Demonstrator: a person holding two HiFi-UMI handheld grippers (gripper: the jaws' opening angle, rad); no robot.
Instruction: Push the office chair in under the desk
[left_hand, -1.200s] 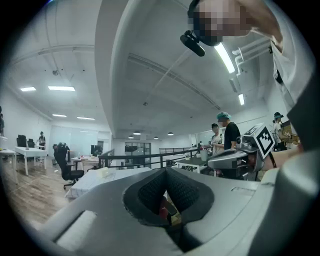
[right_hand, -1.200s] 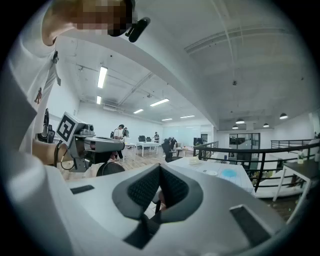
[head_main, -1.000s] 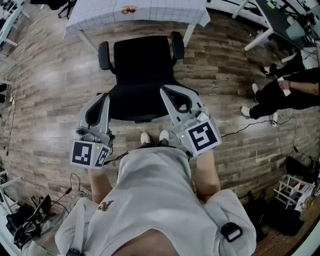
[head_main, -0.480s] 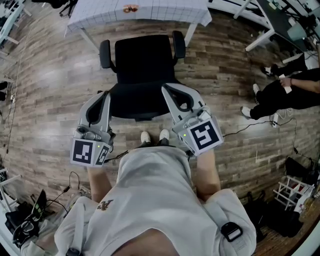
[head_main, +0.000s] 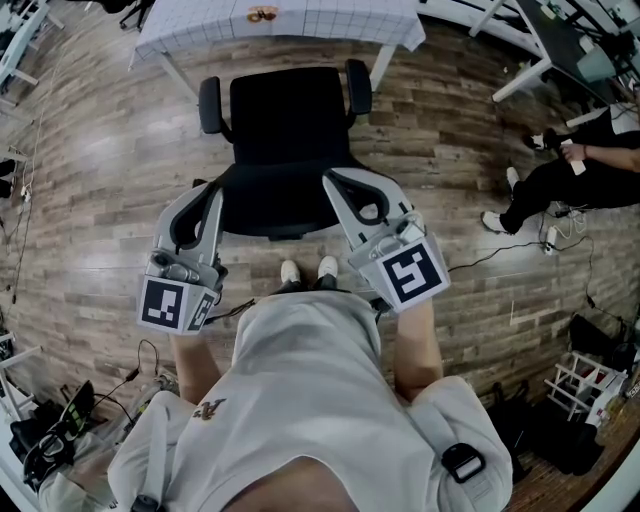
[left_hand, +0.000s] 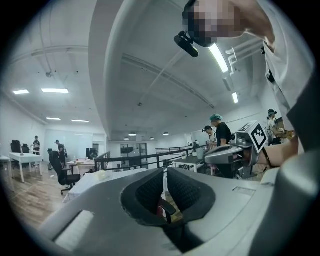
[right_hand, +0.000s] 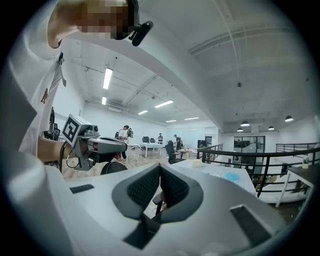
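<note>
A black office chair (head_main: 290, 120) with two armrests faces a white grid-topped desk (head_main: 300, 22) at the top of the head view, its seat just short of the desk's edge. The dark backrest (head_main: 285, 205) is nearest me. My left gripper (head_main: 213, 192) is at the backrest's left side and my right gripper (head_main: 332, 180) at its right side. I cannot tell whether either touches it. The left gripper (left_hand: 164, 172) and the right gripper (right_hand: 160, 167) are both shut, with nothing between their pads. The mesh backrest top (right_hand: 114, 168) shows between the two grippers.
A seated person (head_main: 575, 185) is on the right, with cables (head_main: 480, 262) on the wooden floor. A white rack (head_main: 585, 385) and bags stand at bottom right, more gear (head_main: 45, 440) at bottom left. A small orange object (head_main: 262, 16) lies on the desk. My feet (head_main: 308, 270) are behind the chair.
The chair and both grippers hold their places. The seated person at the right has shifted their legs and arm.
</note>
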